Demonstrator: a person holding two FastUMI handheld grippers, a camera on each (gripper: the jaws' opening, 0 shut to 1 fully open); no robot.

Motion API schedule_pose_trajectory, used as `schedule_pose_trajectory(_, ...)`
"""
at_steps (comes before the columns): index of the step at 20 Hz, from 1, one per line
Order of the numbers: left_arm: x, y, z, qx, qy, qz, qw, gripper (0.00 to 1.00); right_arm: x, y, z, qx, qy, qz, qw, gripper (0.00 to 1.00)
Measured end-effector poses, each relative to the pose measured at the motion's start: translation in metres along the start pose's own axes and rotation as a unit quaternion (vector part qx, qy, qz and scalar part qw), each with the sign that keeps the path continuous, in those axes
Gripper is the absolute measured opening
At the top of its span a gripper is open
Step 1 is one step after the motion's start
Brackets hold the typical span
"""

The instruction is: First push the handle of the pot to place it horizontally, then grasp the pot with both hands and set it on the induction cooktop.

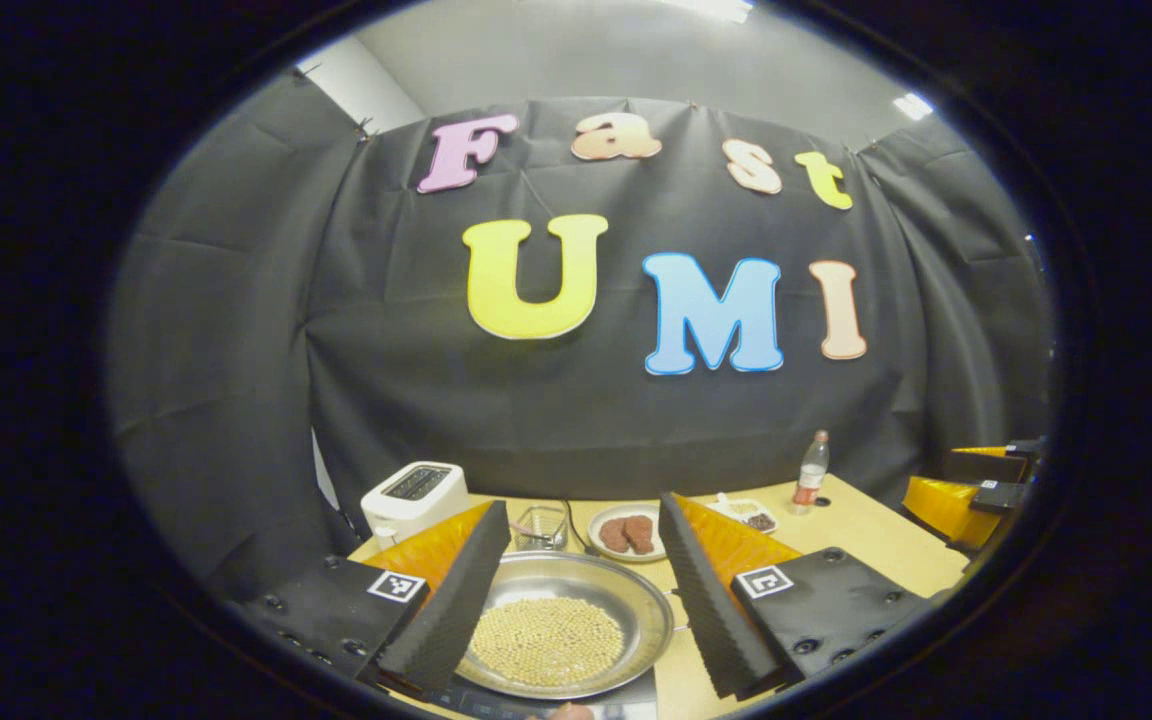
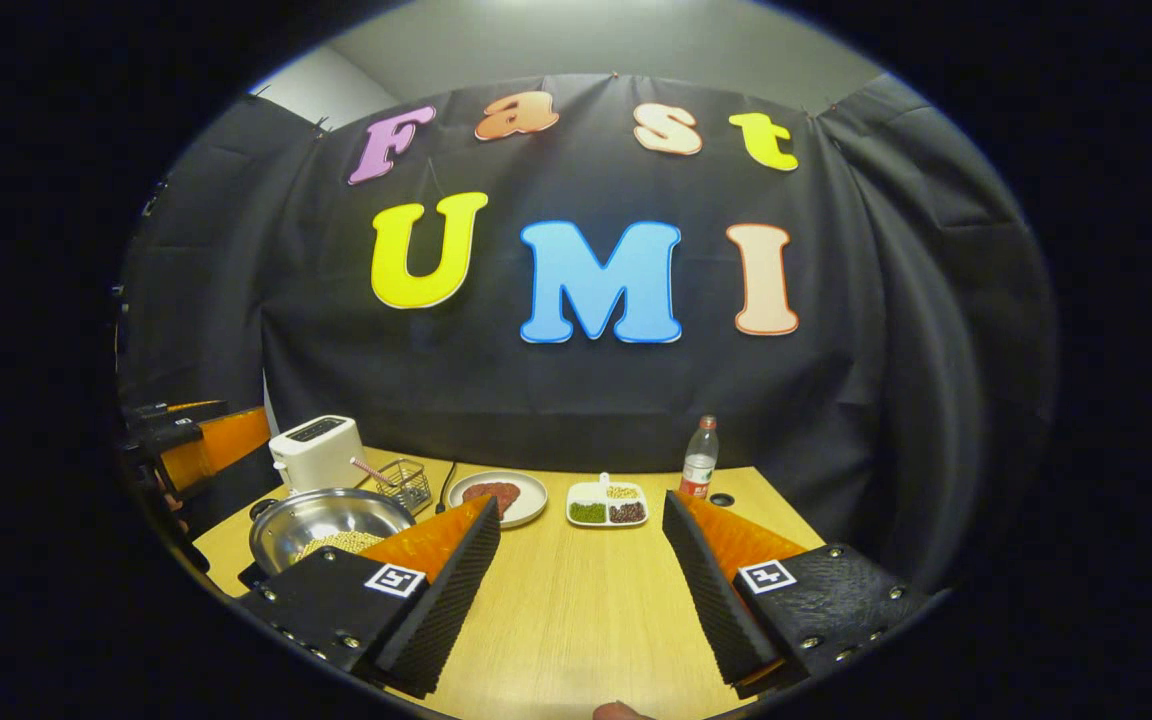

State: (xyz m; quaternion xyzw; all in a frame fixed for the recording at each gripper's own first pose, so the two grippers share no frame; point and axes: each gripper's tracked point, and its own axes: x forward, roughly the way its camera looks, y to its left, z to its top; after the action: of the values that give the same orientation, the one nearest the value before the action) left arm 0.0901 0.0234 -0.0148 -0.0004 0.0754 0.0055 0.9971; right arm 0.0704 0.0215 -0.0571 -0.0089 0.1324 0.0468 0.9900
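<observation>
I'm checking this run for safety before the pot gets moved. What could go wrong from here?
1. The pot is shallow and heaped with loose beans; a tilt during the two-handed lift could spill them.
2. The wire basket and the plate of meat sit just behind the pot, so a hard push could knock them.
3. The right gripper hangs open over bare table, away from the pot, so an uneven grasp seems possible.

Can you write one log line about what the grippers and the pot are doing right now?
left hand-held gripper: open, pot between fingers | right hand-held gripper: open above bare table | pot: holds beans, on cooktop
</observation>
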Motion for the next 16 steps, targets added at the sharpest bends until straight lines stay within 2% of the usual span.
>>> schedule_pose_trajectory(1, -0.011, -0.008, 0.008, 0.001, -0.008, 0.003, 1.0, 0.94, -0.01, -0.008, 0.005, -0.001, -0.01, -0.001, 1.0, 0.98)
schedule_pose_trajectory(2, -0.022, -0.017, 0.015, 0.0, -0.017, 0.004, 1.0, 1.0, -0.02, -0.017, 0.011, 0.0, -0.02, -0.003, 1.0, 0.98)
schedule_pose_trajectory(3, -0.034, -0.026, 0.023, -0.001, -0.027, 0.005, 1.0, 0.97, -0.029, -0.024, 0.016, 0.002, -0.031, -0.004, 1.0, 0.98)
schedule_pose_trajectory(8, -0.088, -0.053, 0.044, -0.007, -0.058, 0.007, 0.998, 1.0, -0.073, -0.052, 0.029, 0.038, -0.058, -0.003, 0.998, 0.98)
schedule_pose_trajectory(12, -0.119, -0.052, 0.055, -0.007, -0.073, 0.009, 0.997, 1.0, -0.091, -0.061, 0.035, 0.052, -0.071, -0.013, 0.996, 0.98)
schedule_pose_trajectory(13, -0.125, -0.05, 0.055, -0.012, -0.075, 0.01, 0.997, 0.96, -0.095, -0.06, 0.035, 0.051, -0.074, -0.014, 0.996, 0.98)
schedule_pose_trajectory(14, -0.131, -0.045, 0.055, -0.017, -0.077, 0.012, 0.997, 1.0, -0.099, -0.061, 0.036, 0.047, -0.077, -0.017, 0.996, 0.98)
schedule_pose_trajectory(16, -0.138, -0.035, 0.055, -0.018, -0.078, 0.016, 0.997, 0.97, -0.106, -0.059, 0.039, 0.041, -0.083, -0.021, 0.995, 0.98)
